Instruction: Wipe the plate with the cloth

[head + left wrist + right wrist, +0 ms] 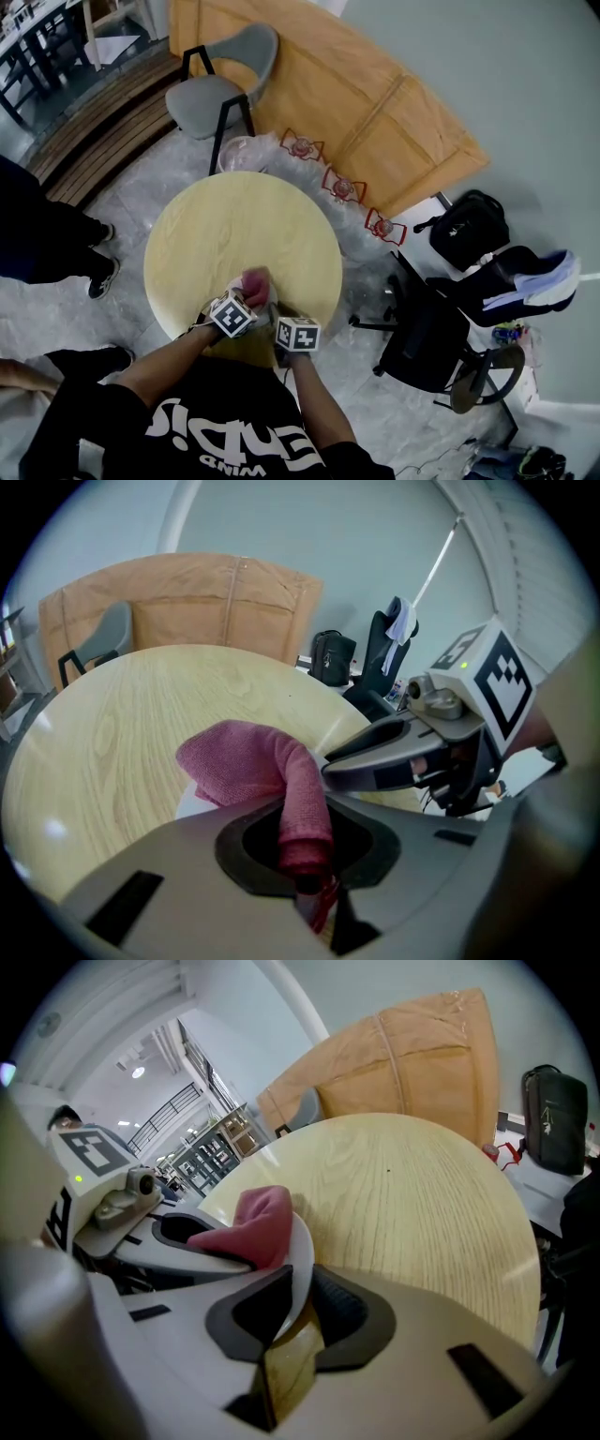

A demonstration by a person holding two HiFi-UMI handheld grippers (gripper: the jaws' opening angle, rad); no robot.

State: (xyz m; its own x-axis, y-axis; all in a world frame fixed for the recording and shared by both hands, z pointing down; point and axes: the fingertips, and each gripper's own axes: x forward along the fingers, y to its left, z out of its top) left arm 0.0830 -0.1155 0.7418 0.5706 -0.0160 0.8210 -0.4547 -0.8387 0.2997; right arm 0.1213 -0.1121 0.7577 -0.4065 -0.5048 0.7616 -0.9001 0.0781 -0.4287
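A pink cloth (246, 759) lies bunched on a white plate (303, 1251) at the near edge of the round wooden table (234, 234). My left gripper (306, 866) is shut on one end of the cloth and presses it on the plate. My right gripper (293, 1314) is shut on the plate's rim and holds it tilted on edge. In the head view both grippers sit close together, the left gripper (249, 292) over the cloth (254, 279) and the right gripper (279, 317) beside it. Most of the plate is hidden by cloth and grippers.
A grey chair (220, 80) stands beyond the table, with a large wooden panel (328, 94) behind it. A black office chair (431, 337) and a black bag (469, 230) are at the right. A bystander's legs (47, 244) are at the left.
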